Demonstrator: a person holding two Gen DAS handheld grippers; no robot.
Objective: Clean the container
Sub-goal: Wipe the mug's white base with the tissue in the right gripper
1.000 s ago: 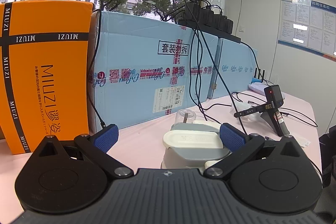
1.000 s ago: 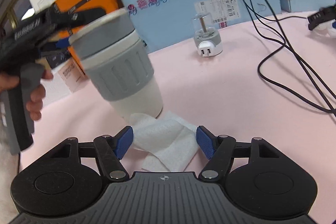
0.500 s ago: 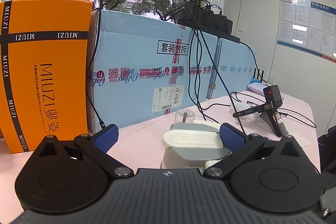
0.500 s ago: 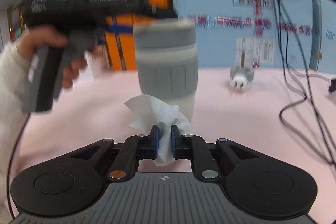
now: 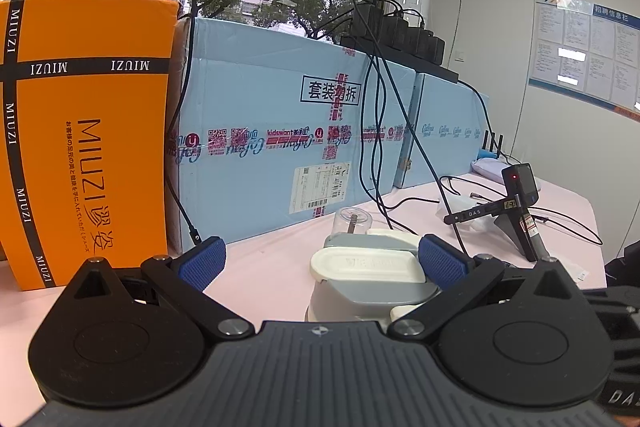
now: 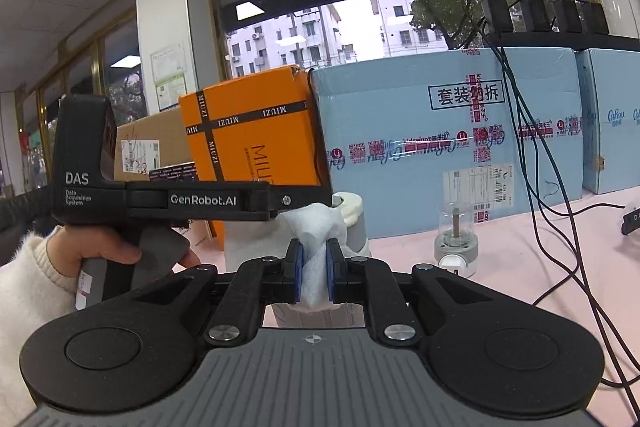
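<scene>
Cup [image 5: 368, 279] sits right under my left hand-held gripper [image 5: 322, 261], on the pink table [image 5: 280, 247]. I see its white lid and its gray top from above. My left hand-held gripper is wide open. Its blue pads [image 5: 202, 261] stand far apart, and the right pad is just beside the lid. I cannot tell if that pad touches it.

My right hand-held gripper [image 6: 314, 267] is pinched tight on a white wipe [image 6: 314, 235]. The wipe sticks up between the blue pads and is pressed close to the cup [image 6: 354, 223]. From this side the cup is mostly hidden behind the wipe and the black body of my left hand-held gripper [image 6: 192, 201]. Only a bit of white rim and gray side shows. A hand [image 6: 120, 251] in a fluffy white sleeve holds the gray handle of that left one.

Behind the cup stand a big orange box [image 5: 88, 131] and a long blue box [image 5: 288, 139]. Black cords [image 5: 376, 131] hang down over the blue box onto the table. A small clear jar thing [image 6: 456, 239] with a gray base stands on the table near the blue box. Another black tool [image 5: 516, 211] rests on the far right of the table.
</scene>
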